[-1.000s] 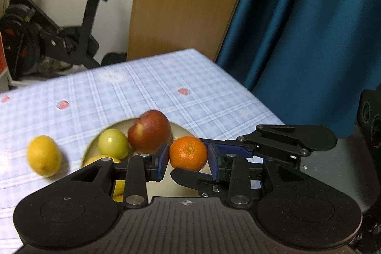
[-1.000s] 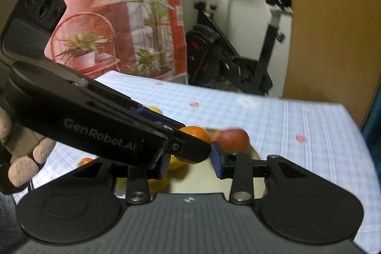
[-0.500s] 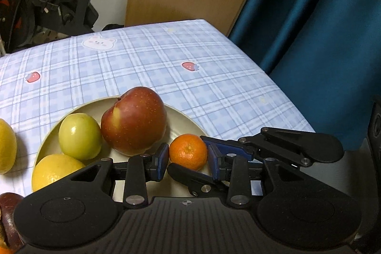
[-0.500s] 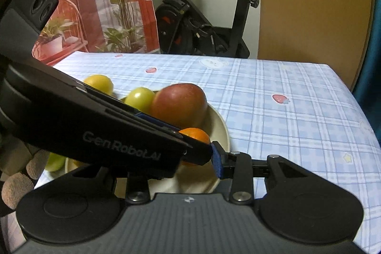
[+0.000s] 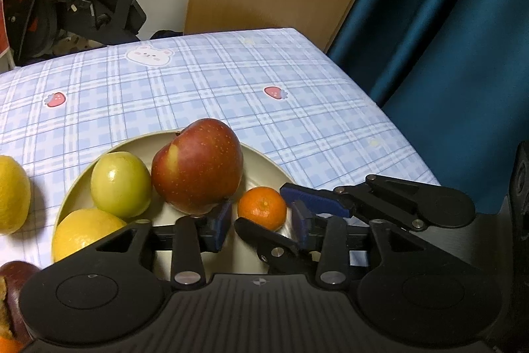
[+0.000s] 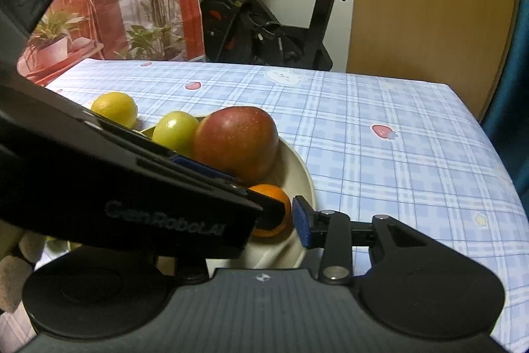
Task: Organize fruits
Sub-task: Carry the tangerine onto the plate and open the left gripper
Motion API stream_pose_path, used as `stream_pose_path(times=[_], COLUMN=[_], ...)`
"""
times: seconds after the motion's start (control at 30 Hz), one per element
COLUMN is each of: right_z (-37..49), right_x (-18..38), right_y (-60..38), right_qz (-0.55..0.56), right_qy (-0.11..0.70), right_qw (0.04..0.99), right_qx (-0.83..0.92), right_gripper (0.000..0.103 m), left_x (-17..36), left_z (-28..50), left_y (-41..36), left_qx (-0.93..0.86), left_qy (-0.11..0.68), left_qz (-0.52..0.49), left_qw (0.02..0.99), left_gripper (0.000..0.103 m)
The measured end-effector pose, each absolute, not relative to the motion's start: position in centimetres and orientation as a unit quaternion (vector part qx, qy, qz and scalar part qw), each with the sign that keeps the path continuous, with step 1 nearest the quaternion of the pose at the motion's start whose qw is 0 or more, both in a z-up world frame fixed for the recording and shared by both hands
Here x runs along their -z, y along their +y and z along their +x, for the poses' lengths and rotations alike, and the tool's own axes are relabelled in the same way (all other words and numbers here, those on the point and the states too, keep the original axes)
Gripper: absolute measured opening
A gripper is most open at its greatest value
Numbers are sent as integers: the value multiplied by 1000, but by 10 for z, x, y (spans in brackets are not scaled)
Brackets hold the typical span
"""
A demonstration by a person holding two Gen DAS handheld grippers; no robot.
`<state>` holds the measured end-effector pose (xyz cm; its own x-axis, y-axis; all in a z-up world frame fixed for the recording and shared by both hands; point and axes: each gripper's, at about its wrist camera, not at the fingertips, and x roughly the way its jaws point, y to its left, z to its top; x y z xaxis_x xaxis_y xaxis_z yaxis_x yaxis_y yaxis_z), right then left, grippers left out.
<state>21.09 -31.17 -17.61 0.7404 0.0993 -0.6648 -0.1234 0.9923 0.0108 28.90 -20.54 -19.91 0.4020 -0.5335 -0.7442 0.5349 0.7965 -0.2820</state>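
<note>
Resting on the cream plate (image 5: 264,159), the small mandarin (image 5: 262,211) now sits free between the blue pads of the left gripper (image 5: 261,222), whose jaws stand slightly wider than the fruit, with a visible gap on each side; half a second ago the pads lay closer against it, and a second ago the fruit was carried above the plate. This reads as a release just completed: the mandarin has joined the red apple (image 5: 198,169), the green apple (image 5: 120,184) and a lemon (image 5: 82,230) on the plate. In the right wrist view, the right gripper (image 6: 284,220) sits beside the same mandarin, but its left finger is hidden behind the other tool, so its opening cannot be told. Another lemon (image 5: 11,194) remains on the checked tablecloth (image 5: 198,95), probably next.
</note>
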Motion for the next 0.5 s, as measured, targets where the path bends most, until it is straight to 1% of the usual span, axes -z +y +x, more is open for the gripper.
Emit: stream_pose_path(times=[0.03,0.07,0.3,0.5], right_z=[209,207,180,161], right_x=[173,169,140,120], right_y=[-311,-311,-305,-282], right_qz=[-17,-16,10,34], right_qy=[352,349,321,295], right_qw=[934,935,944,949], right_qx=[-60,-61,-78,-111], right_gripper=[45,45,45,45], left_x=[196,191,158,128], left_z=[287,285,274,261], left_y=[-203,-199,-159,-102], left_qx=[317,317,328,323], left_qy=[442,434,411,383], left_qz=[-2,-5,-37,-25], left_qw=[839,843,850,865], left_gripper=[58,59,59,59])
